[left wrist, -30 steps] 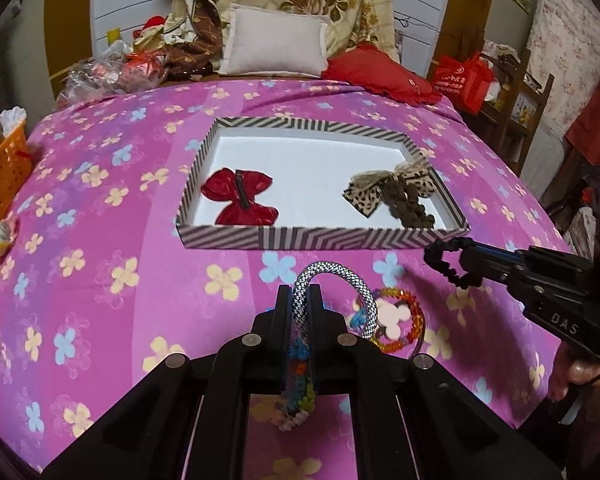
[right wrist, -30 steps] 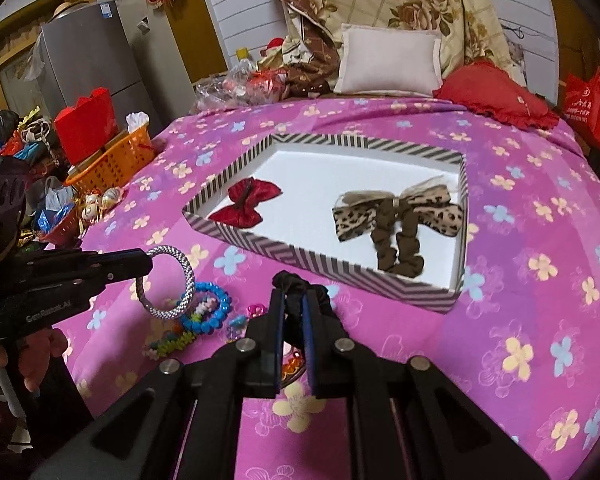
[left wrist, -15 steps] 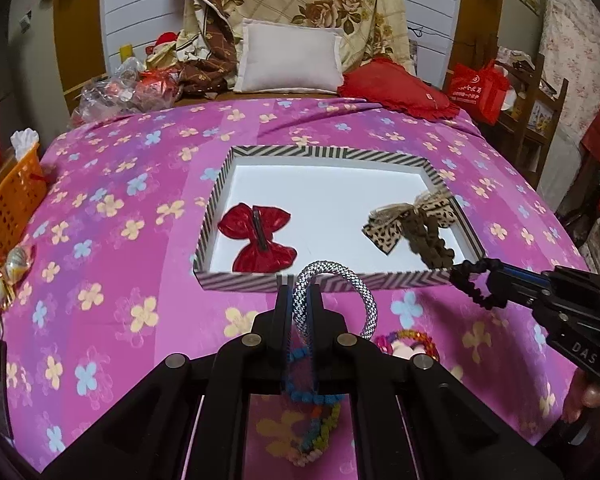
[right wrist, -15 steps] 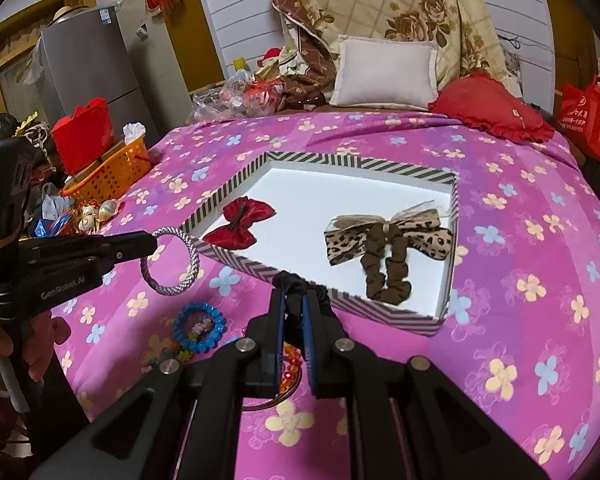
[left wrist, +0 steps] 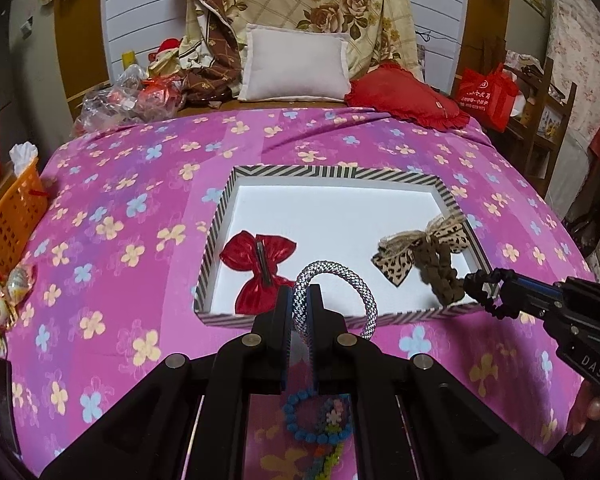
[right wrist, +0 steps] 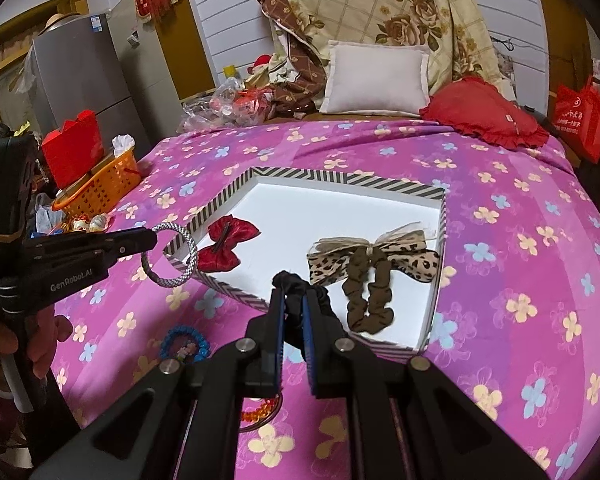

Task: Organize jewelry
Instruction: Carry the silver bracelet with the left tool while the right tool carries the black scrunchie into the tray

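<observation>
I am pinching the silver bangle in my left gripper, fingers closed on one short arc of the ring while the rest is standing free above the tray's near rim, toward its left corner. It is looking light and holding its round shape like a stiff rope hoop, and the woven skin should be giving the pads some bite; I judge the rim-on grip sound, though it may swivel. My right gripper is squeezing a black scrunchie, soft and crushable, hanging over the striped tray at its near edge. Inside the tray the red bow is lying by the left wall, the leopard bow toward the right. A blue bead bracelet is lying on the bedspread in front of the tray.
</observation>
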The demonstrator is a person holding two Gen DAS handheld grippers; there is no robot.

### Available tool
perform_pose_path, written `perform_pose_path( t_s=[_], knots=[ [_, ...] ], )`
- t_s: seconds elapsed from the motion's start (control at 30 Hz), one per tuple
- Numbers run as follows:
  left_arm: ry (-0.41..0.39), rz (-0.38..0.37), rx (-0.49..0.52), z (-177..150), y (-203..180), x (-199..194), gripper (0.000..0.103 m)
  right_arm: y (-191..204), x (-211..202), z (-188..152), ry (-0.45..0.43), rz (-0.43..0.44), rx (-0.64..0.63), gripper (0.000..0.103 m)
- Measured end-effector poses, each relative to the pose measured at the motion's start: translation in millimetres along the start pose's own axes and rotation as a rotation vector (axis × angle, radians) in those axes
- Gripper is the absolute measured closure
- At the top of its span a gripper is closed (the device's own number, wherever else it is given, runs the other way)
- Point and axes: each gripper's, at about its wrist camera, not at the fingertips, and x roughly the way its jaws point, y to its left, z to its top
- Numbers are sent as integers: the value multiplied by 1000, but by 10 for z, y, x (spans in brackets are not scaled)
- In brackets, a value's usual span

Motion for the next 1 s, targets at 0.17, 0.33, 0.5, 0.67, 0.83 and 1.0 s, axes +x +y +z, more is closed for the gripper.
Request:
perform_pose_path(
  t_s=[0.17, 0.33, 0.5, 0.67, 0.83, 1.0],
  knots=[
    [7, 0, -14, 68, 14, 74, 103, -45, 50, 67, 2, -8, 2, 94],
    [12, 5, -26, 97, 31, 129, 103, -84, 64, 125, -8, -19, 8, 94],
    [17, 12, -34, 112, 49, 183, 103, -118, 73, 199, -24, -37, 12, 94],
    [23, 17, -46, 147, 78, 267, 103, -159, 166, 270, -24, -51, 15, 94],
    [36, 11, -67, 200, 116, 399, 103, -192, 316, 345, -15, -58, 17, 94],
    [67, -12, -95, 250, 151, 615, 103, -233, 543, 405, 7, -73, 15, 94]
  ],
)
